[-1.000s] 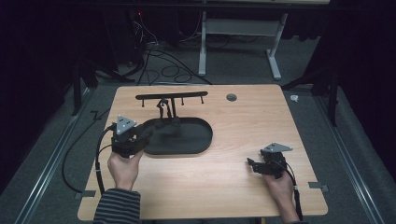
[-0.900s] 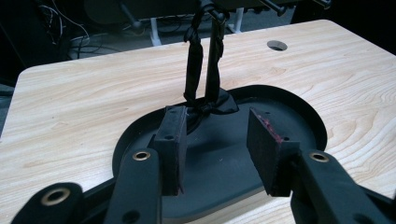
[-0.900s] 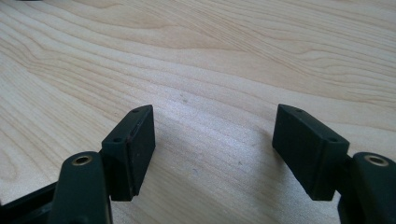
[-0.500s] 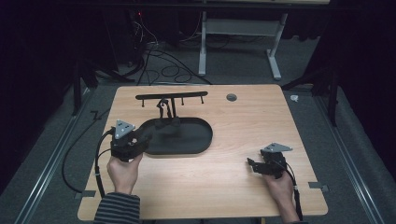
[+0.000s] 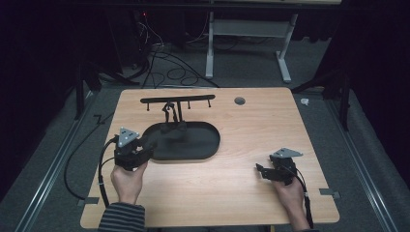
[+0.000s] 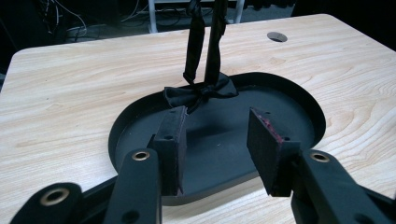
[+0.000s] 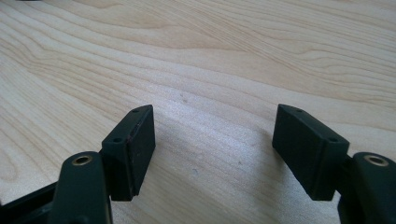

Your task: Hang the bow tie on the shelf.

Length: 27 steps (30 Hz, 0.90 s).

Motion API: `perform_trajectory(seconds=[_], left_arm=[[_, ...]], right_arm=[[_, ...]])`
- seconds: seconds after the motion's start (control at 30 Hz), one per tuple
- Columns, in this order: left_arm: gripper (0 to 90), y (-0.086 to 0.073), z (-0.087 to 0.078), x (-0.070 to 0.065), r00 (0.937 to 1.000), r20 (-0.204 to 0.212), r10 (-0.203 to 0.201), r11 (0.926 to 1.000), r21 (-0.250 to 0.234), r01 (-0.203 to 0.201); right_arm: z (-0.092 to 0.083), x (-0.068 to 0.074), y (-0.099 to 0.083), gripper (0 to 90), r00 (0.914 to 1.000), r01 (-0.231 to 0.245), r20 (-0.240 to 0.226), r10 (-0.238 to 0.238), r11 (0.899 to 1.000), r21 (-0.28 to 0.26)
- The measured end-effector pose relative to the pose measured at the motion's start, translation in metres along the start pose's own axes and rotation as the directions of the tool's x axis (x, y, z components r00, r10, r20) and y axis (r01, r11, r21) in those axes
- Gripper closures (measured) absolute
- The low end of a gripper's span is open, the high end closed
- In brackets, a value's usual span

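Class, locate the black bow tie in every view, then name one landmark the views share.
High view: the black bow tie lies at the oval black tray's far end, below the rack.
Left gripper view: upper centre, beyond the open jaws.
Right gripper view: not in it.
Shared landmark: the wooden table.

You are working at a light wooden table [image 5: 241, 193] whose grain is showing plainly in both gripper views. A black oval tray [image 5: 193, 147] is lying flat on it, left of the middle, and a black bow tie [image 6: 201, 91] is resting inside the tray near its far rim. Behind the tray, a black rack [image 5: 177, 100] with small pegs is standing toward the far edge. A round grommet hole [image 5: 240, 100] is sitting in the top, right of the rack.
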<state>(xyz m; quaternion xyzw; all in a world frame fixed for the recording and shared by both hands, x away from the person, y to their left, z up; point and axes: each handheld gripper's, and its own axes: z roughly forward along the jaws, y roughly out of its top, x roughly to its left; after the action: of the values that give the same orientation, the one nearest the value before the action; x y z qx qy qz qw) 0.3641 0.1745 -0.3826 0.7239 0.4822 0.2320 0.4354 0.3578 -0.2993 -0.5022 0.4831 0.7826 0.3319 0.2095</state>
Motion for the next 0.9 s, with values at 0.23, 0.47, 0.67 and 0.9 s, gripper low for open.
perform_trajectory(seconds=[0.23,0.47,0.67,0.9], left_arm=[[57.1,-0.005,-0.001,0.001,1.0000,0.000,-0.009,0.9999,0.007,0.009],[56.7,-0.009,-0.003,0.004,0.9999,-0.002,-0.017,0.9998,0.009,0.017],[56.6,-0.014,-0.004,0.006,0.9996,-0.003,-0.028,0.9995,0.013,0.028],[56.6,-0.018,-0.005,0.007,0.9993,-0.005,-0.037,0.9992,0.016,0.037]], right_arm=[[0.000,0.000,0.000,31.5,1.0000,0.000,0.000,0.000,1.000,0.000],[0.000,0.000,0.000,31.4,1.0000,-0.002,0.000,0.002,1.000,0.001],[0.000,0.000,0.000,31.5,1.0000,-0.002,0.000,0.002,1.000,0.001],[0.000,0.000,0.000,31.4,1.0000,-0.002,0.000,0.002,1.000,0.002]])
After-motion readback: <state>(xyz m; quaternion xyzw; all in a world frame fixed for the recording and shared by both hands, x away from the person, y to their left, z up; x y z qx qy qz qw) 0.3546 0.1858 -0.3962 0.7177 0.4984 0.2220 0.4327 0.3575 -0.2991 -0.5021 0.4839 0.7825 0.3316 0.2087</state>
